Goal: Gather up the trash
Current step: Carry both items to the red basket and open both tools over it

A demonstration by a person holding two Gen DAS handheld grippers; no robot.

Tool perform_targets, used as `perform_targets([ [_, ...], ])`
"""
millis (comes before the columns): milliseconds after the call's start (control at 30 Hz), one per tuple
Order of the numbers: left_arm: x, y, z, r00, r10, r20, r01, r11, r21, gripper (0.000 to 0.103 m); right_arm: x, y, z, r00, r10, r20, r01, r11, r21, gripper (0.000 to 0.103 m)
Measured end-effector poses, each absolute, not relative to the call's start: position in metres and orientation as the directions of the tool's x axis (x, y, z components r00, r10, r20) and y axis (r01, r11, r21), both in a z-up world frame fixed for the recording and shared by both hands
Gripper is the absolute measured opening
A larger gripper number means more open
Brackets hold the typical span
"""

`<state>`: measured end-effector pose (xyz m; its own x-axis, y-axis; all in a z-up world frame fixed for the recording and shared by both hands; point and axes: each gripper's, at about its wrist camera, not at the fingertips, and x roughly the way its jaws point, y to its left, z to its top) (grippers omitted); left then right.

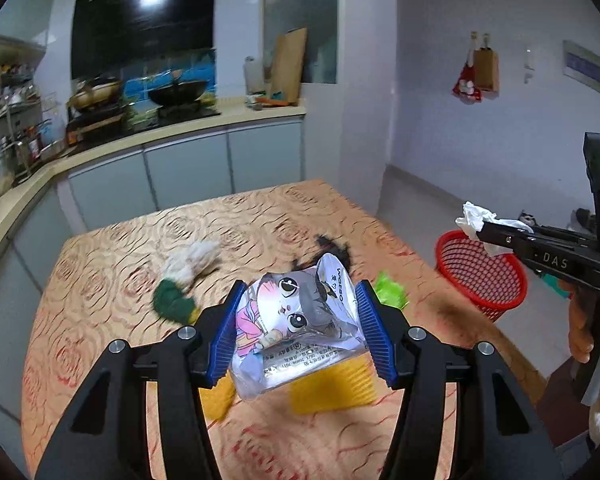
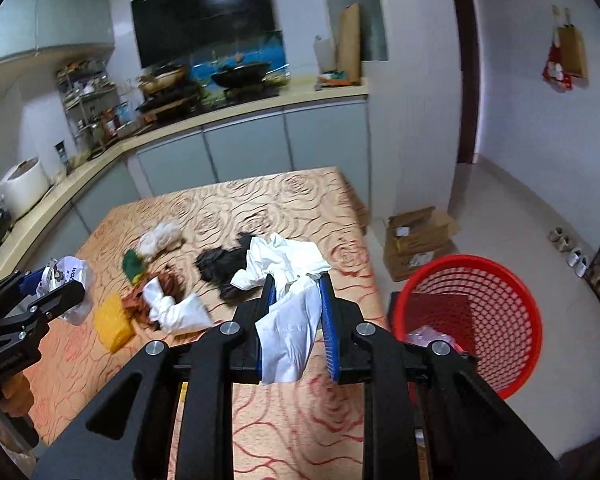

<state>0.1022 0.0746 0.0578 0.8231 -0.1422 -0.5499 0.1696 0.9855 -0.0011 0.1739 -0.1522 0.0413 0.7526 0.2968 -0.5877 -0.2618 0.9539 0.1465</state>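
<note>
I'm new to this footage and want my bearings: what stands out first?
Both grippers are loaded: the left gripper is shut on a shiny cartoon-cat snack wrapper, the right gripper on a crumpled white paper tissue. A red mesh plastic basket waits on the floor beside the rose-patterned table, still littered with scraps.

Black range hood [image 2: 204, 12] w/ glossy front hangs on far wall. Directly below it: dark wok [image 2: 242, 70] on stove, brass-coloured pan [image 2: 162, 78] just left of wok. Metal rack [image 2: 86, 98] w/ jars & bottles stands left of hood. White rice cooker [image 2: 22, 188] sits further left, nearer camera. Brown paper bag [image 2: 349, 42] leans right of hood. Cardboard box [image 2: 418, 240] on floor, well below & right of hood.
</note>
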Motion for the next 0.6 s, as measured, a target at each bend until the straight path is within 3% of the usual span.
perform_targets([
  [600, 0.161, -0.032, 0.081, 0.78, -0.353, -0.516, 0.391, 0.919, -0.038, 0.054, 0.184, -0.25, 0.051, 0.813, 0.104, -0.573, -0.033, 0.991, 0.133, 0.021],
])
